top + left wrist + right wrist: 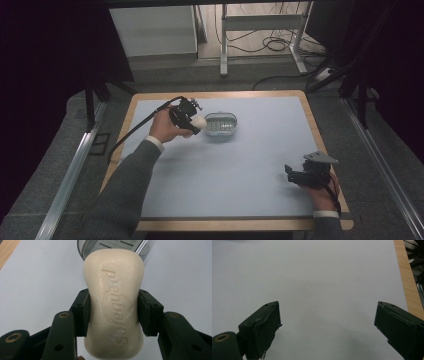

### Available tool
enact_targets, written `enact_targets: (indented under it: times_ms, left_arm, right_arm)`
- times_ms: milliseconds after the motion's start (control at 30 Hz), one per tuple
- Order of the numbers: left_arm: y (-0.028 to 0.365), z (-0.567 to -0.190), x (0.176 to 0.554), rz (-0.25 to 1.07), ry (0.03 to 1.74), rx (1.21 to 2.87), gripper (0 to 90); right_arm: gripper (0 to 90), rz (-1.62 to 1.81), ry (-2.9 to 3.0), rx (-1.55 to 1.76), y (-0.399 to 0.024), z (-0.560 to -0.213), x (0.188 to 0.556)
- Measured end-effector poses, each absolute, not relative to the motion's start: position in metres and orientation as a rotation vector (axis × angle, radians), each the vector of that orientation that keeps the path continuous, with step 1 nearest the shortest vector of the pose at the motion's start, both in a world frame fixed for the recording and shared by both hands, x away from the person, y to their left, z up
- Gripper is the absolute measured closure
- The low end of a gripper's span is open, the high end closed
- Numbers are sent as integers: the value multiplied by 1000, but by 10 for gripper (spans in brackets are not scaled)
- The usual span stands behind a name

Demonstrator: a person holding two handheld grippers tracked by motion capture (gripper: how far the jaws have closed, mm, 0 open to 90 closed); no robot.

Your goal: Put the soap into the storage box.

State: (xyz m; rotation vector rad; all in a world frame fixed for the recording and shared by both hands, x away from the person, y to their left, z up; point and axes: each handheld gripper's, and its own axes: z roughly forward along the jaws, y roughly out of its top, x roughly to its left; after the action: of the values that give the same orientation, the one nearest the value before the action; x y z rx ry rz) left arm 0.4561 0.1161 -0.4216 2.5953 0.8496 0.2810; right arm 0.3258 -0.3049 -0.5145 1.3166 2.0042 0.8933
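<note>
Now: soap bar pinched in left gripper beside dish

Left gripper (195, 125) sits at the far-left part of the table, held by the person's left hand (165, 127), grey sleeve coming in from the bottom. Its jaws pinch a cream soap bar (115, 302) across the narrow waist, pads touching both long sides. Embossed lettering on the bar's top face, not fully readable. In the high view the soap bar (199, 121) shows as a pale lump at the gripper tip, just beside the left end of a small oval soap dish (222, 126); cannot tell if it touches the rim. Soap dish is translucent grey with a slatted insert, and in the left gripper view its edge (85, 247) peeks out behind the bar's far end. Bar appears held above the light blue mat (240, 165), not resting on it.

Right gripper (292, 173) is near the right front corner of the mat, well apart from the dish, held by the right hand (322, 192). Jaws spread wide, nothing between them; the right gripper view has bare mat (324, 290) under them and the wooden table edge (405, 282) at the right. Black cable (135, 127) trails from the left gripper off the table's left side.
</note>
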Motion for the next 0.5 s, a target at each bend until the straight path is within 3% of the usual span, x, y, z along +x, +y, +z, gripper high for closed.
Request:
enact_targets:
  times_ms: [500]
  left_arm:
    - [96,-418,468,264,789,2585,499]
  right_arm:
    - [64,918,2005,1320,-305,-513,325]
